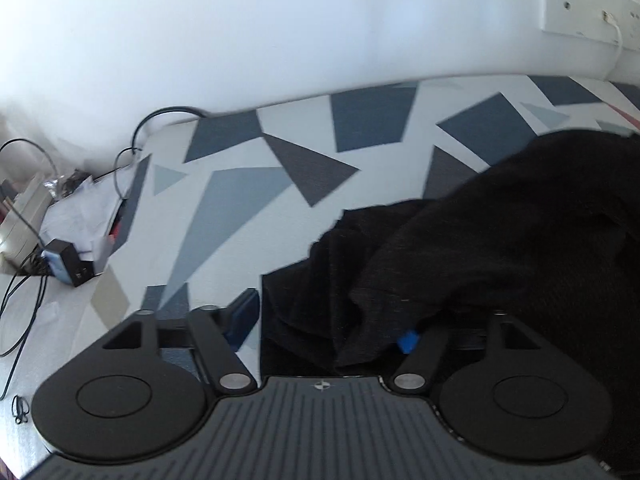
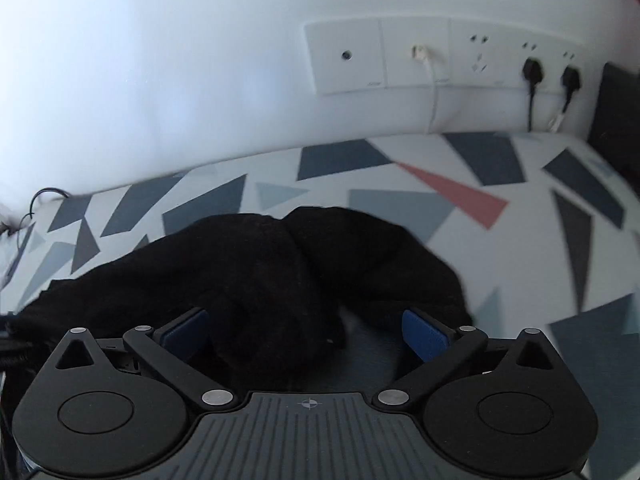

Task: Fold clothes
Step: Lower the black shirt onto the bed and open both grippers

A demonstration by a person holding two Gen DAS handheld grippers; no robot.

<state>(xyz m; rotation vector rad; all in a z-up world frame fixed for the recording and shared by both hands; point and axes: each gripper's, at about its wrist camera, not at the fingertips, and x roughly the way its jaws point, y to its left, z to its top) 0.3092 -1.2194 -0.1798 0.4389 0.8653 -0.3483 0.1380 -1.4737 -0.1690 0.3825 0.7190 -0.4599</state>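
Black garment (image 2: 280, 272) bunched mid-tabletop (image 2: 460, 200), nowhere near flat. Right gripper (image 2: 306, 332) fingers spread around a fold, left gripper (image 1: 324, 320) fingers wide too, cloth draped over one, guessing both set to grab.

Both grippers are looking identical: left gripper (image 1: 326, 322) and right gripper (image 2: 306, 332) are sporting black linkage arms, silver pivot screws, blue finger pads, and ribbed grey housing showing a small crosshair mark.
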